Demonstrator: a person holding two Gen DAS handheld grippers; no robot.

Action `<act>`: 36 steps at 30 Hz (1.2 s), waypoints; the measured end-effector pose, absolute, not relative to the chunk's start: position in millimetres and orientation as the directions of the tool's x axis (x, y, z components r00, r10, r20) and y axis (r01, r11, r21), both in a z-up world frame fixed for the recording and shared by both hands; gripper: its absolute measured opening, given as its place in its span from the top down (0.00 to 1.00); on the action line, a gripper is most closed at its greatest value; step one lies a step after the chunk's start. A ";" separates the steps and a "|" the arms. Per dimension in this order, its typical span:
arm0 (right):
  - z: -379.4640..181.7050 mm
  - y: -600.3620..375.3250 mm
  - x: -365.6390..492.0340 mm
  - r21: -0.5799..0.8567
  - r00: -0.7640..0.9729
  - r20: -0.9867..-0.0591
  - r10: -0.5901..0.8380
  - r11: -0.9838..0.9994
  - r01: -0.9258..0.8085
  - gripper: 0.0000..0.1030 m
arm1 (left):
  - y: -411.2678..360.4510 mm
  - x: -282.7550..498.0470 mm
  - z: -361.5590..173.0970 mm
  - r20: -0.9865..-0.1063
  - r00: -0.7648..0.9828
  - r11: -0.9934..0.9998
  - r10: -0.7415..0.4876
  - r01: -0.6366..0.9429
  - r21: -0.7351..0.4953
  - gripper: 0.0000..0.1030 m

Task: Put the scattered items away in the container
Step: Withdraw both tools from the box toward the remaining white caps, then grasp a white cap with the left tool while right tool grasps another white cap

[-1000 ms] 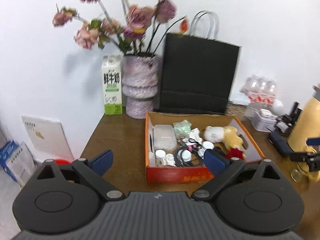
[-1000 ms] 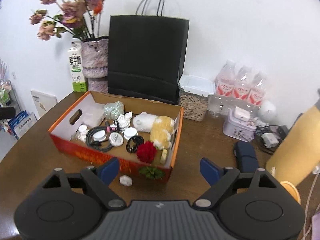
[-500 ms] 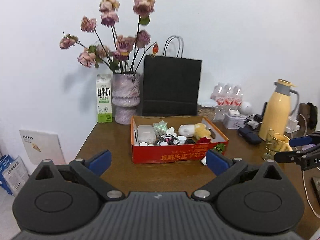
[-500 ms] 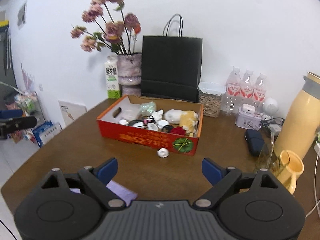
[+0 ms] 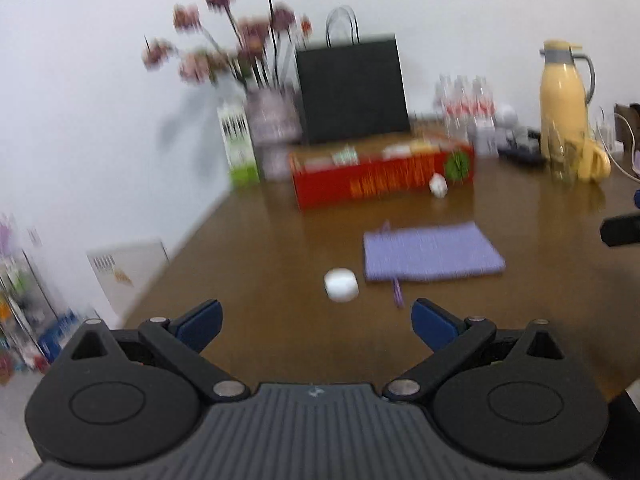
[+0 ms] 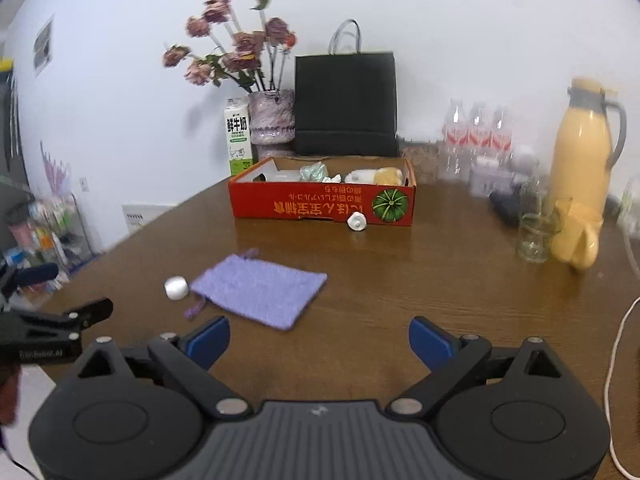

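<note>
A red cardboard box [image 6: 320, 204] [image 5: 380, 184] holding several small items stands at the back of the brown table. A small white piece [image 6: 356, 222] [image 5: 438, 186] lies against its front wall. A purple knitted pouch [image 6: 260, 290] [image 5: 432, 252] lies flat mid-table, with a white round jar [image 6: 176, 288] [image 5: 341, 285] just left of it. My left gripper [image 5: 316, 322] is open and empty, just short of the jar. My right gripper [image 6: 320, 340] is open and empty, near the pouch's front right corner.
Behind the box stand a milk carton [image 6: 239, 136], a flower vase [image 6: 272, 118] and a black paper bag [image 6: 346, 104]. Water bottles [image 6: 476, 132], a yellow thermos [image 6: 586, 148], a glass [image 6: 534, 236] and a yellow cup [image 6: 580, 238] stand right. A white cable [image 6: 616, 360] runs along the right edge.
Both grippers have pulled far back from the box toward the table's near side. The pouch and the white jar have come into view. Both stay open.
</note>
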State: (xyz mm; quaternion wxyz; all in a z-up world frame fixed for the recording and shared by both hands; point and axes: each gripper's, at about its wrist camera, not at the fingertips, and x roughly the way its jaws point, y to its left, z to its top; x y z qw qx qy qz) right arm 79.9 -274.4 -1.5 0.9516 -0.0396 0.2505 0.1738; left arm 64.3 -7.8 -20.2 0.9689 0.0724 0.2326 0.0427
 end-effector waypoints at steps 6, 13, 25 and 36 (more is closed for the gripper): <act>-33.6 -251.0 50.8 -0.084 0.836 -0.467 0.288 0.927 -0.366 0.06 | -2.4 62.6 -25.7 -0.501 0.860 0.995 0.094 -0.071 0.065 0.00; -42.7 -244.8 59.9 0.023 0.794 -0.508 0.335 0.926 -0.376 0.06 | -18.6 59.9 -39.2 -0.543 0.839 0.999 0.037 -0.010 0.052 0.00; -51.6 -278.9 122.2 0.117 0.795 -0.554 0.247 0.969 -0.219 0.07 | 1.7 117.4 -35.2 -0.525 0.851 0.999 -0.024 0.043 0.023 0.17; -44.7 -251.7 200.1 0.041 0.793 -0.553 0.254 0.960 -0.279 0.08 | 28.8 184.5 -48.6 -0.585 0.807 0.995 -0.077 0.028 -0.093 0.54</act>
